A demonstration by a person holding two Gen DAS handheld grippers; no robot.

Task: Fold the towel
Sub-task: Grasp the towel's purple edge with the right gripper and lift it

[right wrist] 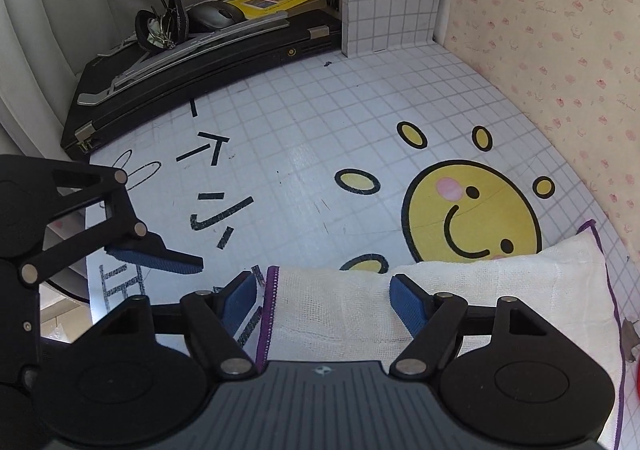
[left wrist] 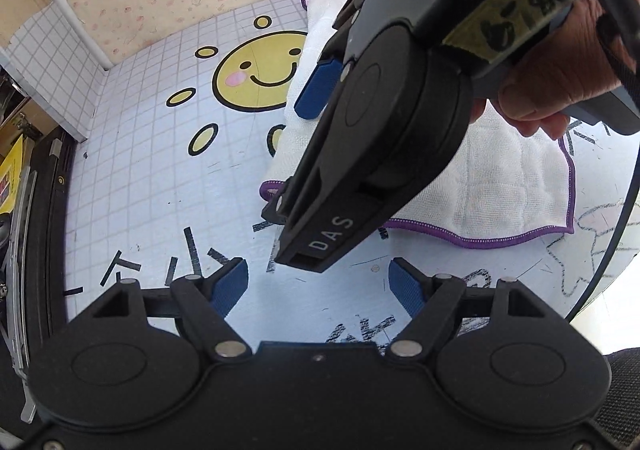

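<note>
Towel: we see the white gauze towel with purple stitched hem (right wrist: 500, 290) lying partly folded on the grid-patterned worktop (right wrist: 320, 170), covering part of its yellow smiling sun print (right wrist: 472, 210).
Left gripper (left wrist: 318, 284): we hold its jaws apart over bare worktop.
Right gripper (right wrist: 324, 300): jaws apart, astride the towel's hemmed edge, not pinching.

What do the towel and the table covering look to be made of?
Towel: looks like thin white cotton gauze, matte, with an open grid weave and a purple stitched hem; it bunches softly.
Table covering: probably a printed vinyl or plastic sheet, smooth with a slight sheen, carrying a grid, a smiling sun and scuffed black marks. The exact material cannot be confirmed.
</note>
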